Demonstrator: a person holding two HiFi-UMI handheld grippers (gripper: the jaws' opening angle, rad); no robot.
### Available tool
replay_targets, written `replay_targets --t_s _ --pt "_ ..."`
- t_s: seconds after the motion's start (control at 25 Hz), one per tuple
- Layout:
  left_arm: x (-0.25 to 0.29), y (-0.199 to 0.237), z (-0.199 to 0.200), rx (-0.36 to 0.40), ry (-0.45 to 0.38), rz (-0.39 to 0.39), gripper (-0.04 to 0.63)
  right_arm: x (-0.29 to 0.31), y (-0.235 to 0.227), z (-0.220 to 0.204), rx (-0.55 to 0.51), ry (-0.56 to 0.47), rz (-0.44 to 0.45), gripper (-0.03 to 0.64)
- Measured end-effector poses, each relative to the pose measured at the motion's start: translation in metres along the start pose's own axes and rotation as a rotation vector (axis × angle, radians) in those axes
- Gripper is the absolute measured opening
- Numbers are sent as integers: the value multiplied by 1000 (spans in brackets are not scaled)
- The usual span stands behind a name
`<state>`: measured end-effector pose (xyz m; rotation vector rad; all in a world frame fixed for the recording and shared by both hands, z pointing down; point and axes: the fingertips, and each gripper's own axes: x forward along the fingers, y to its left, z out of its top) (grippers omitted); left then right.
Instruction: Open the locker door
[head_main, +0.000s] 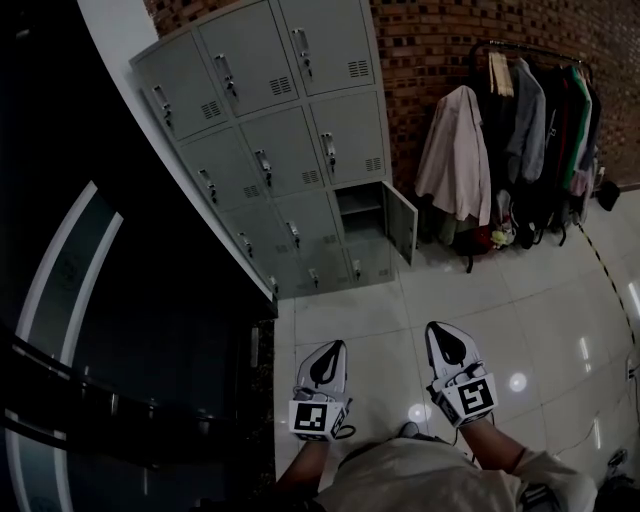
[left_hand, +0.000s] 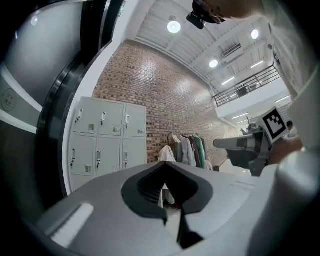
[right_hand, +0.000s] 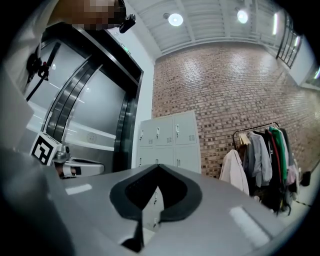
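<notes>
A grey locker bank (head_main: 270, 140) stands against the brick wall ahead, and it also shows in the left gripper view (left_hand: 107, 145) and the right gripper view (right_hand: 167, 142). One door (head_main: 401, 224) in the right column, one row above the bottom, hangs open, showing a shelf inside; the other doors are closed. My left gripper (head_main: 339, 344) and right gripper (head_main: 433, 326) are held side by side over the floor tiles, well short of the lockers. Both are shut with nothing between the jaws, as the left gripper's tips (left_hand: 165, 162) and the right gripper's tips (right_hand: 159, 165) show.
A clothes rack (head_main: 530, 120) with several garments and a pale coat (head_main: 455, 155) stands right of the lockers. A dark glass and metal structure (head_main: 120, 330) runs along my left side. Glossy floor tiles (head_main: 560, 320) lie between me and the lockers.
</notes>
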<state>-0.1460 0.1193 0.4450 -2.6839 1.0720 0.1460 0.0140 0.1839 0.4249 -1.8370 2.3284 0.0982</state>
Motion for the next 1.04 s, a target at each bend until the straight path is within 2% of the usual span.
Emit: replay_targets --t_s 0.32,0.44,0.56,0.68,0.8,0.92,1.04 --pt "-4 -19 -17 -21 39 -8 37 -16 1 -7 8 13 4 0" --pt "-6 -25 -20 -31 89 -5 37 -17 -1 -11 12 22 -1 0" --pt "-1 -27 -19 -17 36 6 37 -17 -7 -12 10 -8 -4 0" --pt "3 -32 -18 -7 34 0 37 -16 -16 -5 -27 -106 2 0" --pt "3 -34 -20 -7 39 8 37 -18 -16 -11 -5 -42 -5 0" --pt "4 -34 -22 -19 44 14 37 -16 -23 -6 -28 -129 -5 0" --pt "6 -36 -25 -26 49 10 37 -16 -24 -12 -14 -86 -10 0"
